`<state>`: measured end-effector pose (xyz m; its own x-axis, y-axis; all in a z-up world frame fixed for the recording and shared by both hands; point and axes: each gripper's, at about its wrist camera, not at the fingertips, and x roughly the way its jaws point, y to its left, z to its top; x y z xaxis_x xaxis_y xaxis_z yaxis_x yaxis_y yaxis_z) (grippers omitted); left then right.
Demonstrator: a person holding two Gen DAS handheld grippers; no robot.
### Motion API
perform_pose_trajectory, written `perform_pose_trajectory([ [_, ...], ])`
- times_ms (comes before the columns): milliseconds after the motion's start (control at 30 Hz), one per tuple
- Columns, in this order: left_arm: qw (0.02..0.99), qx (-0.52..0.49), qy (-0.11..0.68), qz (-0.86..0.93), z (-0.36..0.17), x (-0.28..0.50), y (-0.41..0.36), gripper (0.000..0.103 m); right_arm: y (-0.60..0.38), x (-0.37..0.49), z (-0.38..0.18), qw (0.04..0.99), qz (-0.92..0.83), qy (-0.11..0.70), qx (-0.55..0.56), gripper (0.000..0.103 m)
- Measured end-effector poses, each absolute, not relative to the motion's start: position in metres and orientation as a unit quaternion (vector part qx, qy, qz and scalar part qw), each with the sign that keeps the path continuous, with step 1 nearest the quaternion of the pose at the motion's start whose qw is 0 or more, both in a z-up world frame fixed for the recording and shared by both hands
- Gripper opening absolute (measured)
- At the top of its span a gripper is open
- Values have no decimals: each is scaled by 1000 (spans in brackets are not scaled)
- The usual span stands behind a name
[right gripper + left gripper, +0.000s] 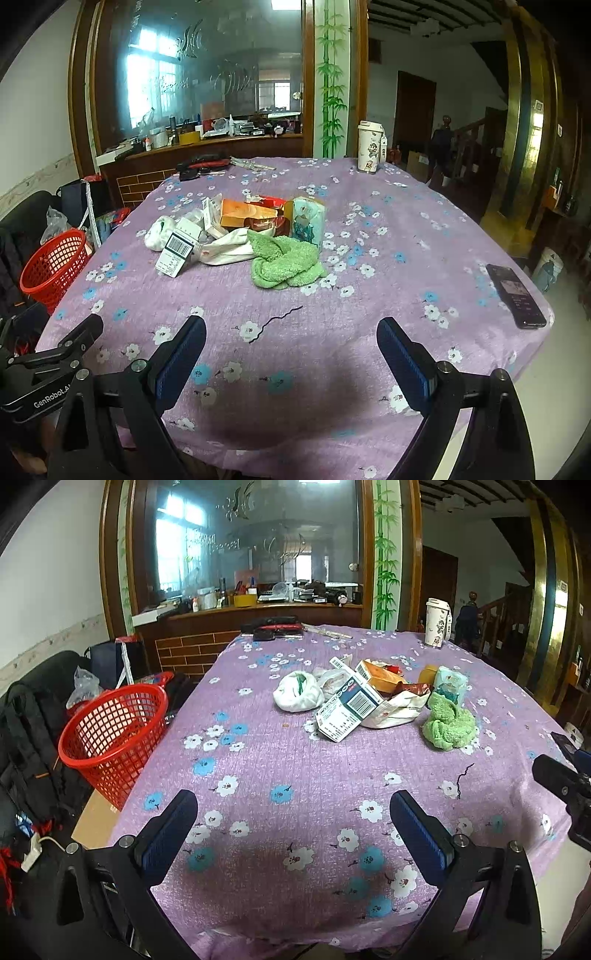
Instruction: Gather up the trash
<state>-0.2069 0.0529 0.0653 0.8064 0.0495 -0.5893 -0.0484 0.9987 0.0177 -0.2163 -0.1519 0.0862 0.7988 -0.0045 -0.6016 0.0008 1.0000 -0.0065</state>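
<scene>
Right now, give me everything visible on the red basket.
The red basket is an open-lattice plastic bin, round, with a rolled rim, wider at the top than the base. It stands upright off the left edge of the table, on what looks like a cardboard box. No trash is clearly visible inside it. A black backpack is at its left and a clear plastic bag lies behind. Neither claw touches it.
</scene>
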Motion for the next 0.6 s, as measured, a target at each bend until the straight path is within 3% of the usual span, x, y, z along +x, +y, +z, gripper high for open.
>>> perform_pose_trajectory([
  [600,954,9,300,25,64,-209,52,103,-147,-217,81,946,-1,324,-16,96],
])
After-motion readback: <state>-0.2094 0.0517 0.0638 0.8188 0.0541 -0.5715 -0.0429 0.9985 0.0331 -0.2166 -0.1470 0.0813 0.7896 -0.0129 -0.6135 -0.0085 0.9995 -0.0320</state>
